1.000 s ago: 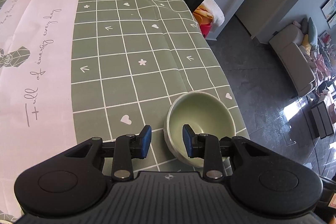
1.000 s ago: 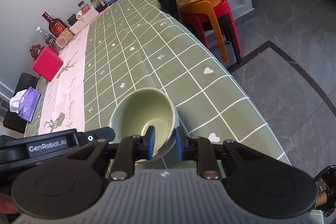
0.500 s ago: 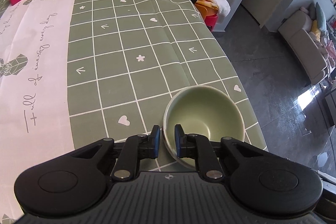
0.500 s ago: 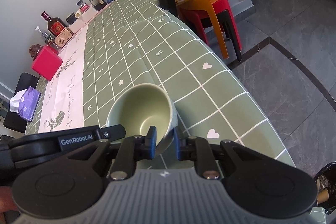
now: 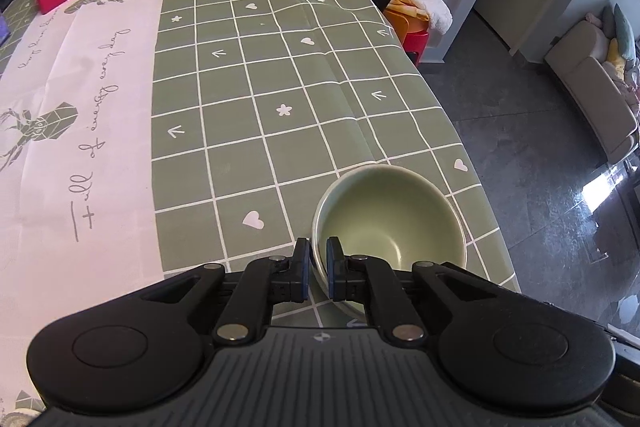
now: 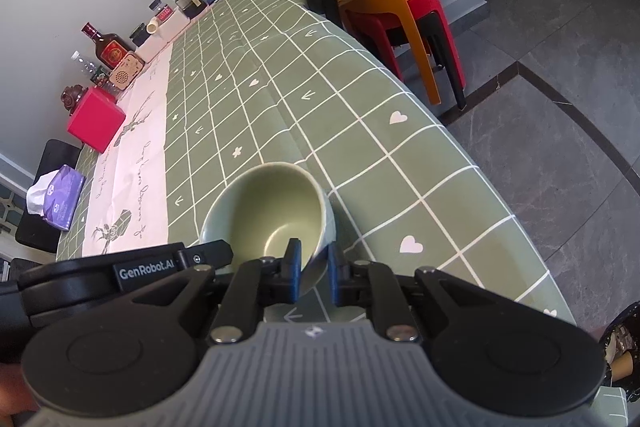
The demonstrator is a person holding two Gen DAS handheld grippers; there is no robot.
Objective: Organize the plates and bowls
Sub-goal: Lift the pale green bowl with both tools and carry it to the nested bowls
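Clamping the same pale green ceramic bowl point(image 5: 390, 219) from 2 sides, both tools grip its rim near the near right edge of the worktop point(image 5: 256, 99), which is covered by a green checked tablecloth with a pink strip along its left. The left hand-held gripper point(image 5: 318, 267) has just closed its blue pads on the bowl's near left rim, 1 pad outside and 1 inside. The right hand-held gripper point(image 6: 314, 267) has its pads pinched on the near right rim, the wall caught between them. Seen from the right wrist, the bowl point(image 6: 272, 211) looks tipped, though contact with the cloth cannot be judged. A pink box point(image 6: 96, 117) stands far off to the left.
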